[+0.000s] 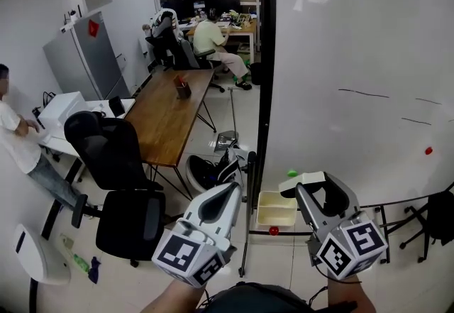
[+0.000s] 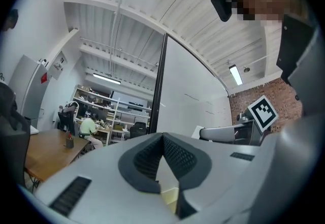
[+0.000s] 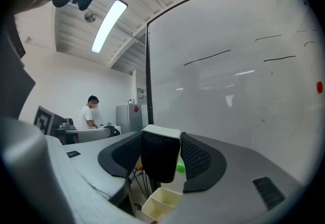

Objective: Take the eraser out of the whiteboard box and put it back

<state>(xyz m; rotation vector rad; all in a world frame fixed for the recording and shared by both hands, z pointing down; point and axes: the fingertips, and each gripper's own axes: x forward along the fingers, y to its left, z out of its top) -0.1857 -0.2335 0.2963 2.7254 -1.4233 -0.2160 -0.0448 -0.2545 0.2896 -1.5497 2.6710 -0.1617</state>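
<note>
Office room in the head view: the whiteboard (image 1: 355, 56) fills the right half, with a wooden table (image 1: 170, 113) and black chairs at middle left. The cream whiteboard box (image 1: 277, 209) sits lower centre at the board's bottom edge. My right tool (image 1: 316, 187), just above and right of the box, is clamped on the eraser (image 1: 301, 179), so the eraser is out of the box and clear of it. My left tool (image 1: 228, 194) is lower centre-left, beside the box.

Left gripper view: my left tool (image 2: 163, 139) has its jaws together at the tips with nothing between them. A sliver of the box (image 2: 170, 197) shows below.

Right gripper view: the eraser (image 3: 160, 159) is centre frame, white back on top and dark felt below. My right tool (image 3: 161, 139) has its jaws closed on the eraser's two sides. The box (image 3: 162, 202) is lower centre, below the eraser and apart from it, and shows two compartments. The whiteboard (image 3: 244, 91) is behind.

Handling, my guess: the eraser is light, with soft, squashy felt and a stiff back. It is best held across the sides near the back, with little squeeze needed.
</note>
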